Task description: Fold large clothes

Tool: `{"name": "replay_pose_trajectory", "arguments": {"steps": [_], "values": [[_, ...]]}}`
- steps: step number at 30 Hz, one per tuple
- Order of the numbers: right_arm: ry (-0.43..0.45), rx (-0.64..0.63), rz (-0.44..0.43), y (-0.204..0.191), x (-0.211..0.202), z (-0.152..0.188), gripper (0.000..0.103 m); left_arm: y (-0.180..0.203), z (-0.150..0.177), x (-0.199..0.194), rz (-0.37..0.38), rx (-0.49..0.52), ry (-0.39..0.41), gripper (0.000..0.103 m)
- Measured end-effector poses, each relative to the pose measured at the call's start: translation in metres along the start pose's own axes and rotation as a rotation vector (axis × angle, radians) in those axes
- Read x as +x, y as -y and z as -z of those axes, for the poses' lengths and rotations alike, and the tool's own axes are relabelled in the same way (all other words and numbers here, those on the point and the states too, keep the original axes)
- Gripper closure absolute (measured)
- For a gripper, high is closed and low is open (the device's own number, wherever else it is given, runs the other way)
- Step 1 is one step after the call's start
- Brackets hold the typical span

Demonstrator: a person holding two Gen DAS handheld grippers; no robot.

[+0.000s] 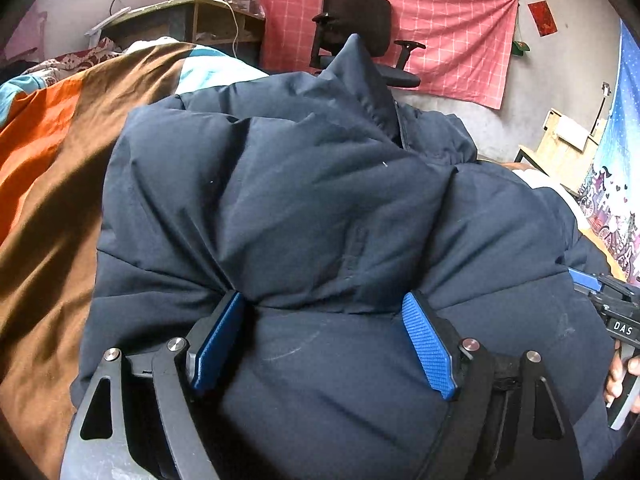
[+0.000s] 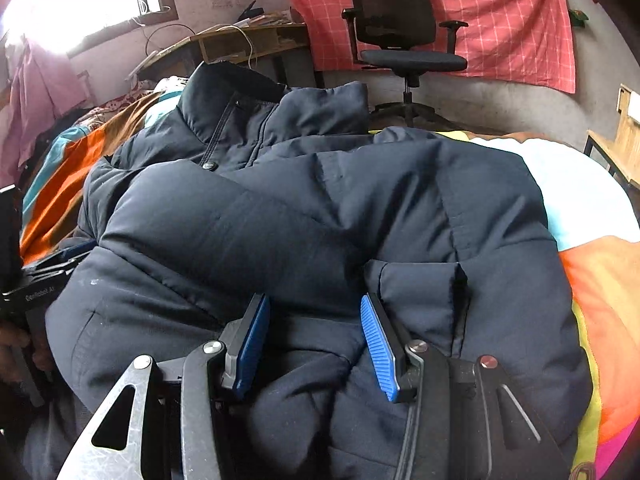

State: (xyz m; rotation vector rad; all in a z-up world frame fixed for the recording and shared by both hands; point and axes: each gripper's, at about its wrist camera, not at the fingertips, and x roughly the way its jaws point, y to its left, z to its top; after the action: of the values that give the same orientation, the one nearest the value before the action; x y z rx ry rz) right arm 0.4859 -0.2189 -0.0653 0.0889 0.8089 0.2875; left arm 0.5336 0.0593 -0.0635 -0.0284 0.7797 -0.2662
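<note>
A dark navy puffer jacket (image 1: 288, 184) lies bunched on a bed, collar at the far end; it also fills the right wrist view (image 2: 320, 216). My left gripper (image 1: 326, 300) has its blue pads wide apart with a thick roll of the jacket's near edge between them. My right gripper (image 2: 314, 300) also has its pads apart around a fold of the near edge. The right gripper shows at the right edge of the left wrist view (image 1: 612, 304), and the left gripper at the left edge of the right wrist view (image 2: 36, 280).
The bed has a bedspread in orange, brown and teal (image 1: 48, 168), with white, orange and yellow patches (image 2: 592, 248). Beyond stand a black office chair (image 2: 404, 32), a cluttered wooden desk (image 2: 240, 44), a red checked wall cloth (image 1: 432, 28) and a wooden stand (image 1: 564, 144).
</note>
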Motion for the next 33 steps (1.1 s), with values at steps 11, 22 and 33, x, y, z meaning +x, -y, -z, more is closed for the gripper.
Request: {"name": "replay_pose_trajectory", "arguments": {"steps": [11, 22, 33], "values": [[-0.025, -0.012, 0.055, -0.009, -0.037, -0.017, 0.027, -0.001, -0.024, -0.053, 0.01, -0.023, -0.049, 0.026], [-0.014, 0.091, 0.024, -0.036, -0.12, -0.019, 0.015, 0.003, -0.024, -0.103, 0.079, -0.009, -0.082, 0.01], [-0.043, 0.261, -0.003, -0.011, -0.11, -0.05, 0.014, -0.007, -0.09, -0.077, 0.022, -0.028, -0.071, 0.01]]}}
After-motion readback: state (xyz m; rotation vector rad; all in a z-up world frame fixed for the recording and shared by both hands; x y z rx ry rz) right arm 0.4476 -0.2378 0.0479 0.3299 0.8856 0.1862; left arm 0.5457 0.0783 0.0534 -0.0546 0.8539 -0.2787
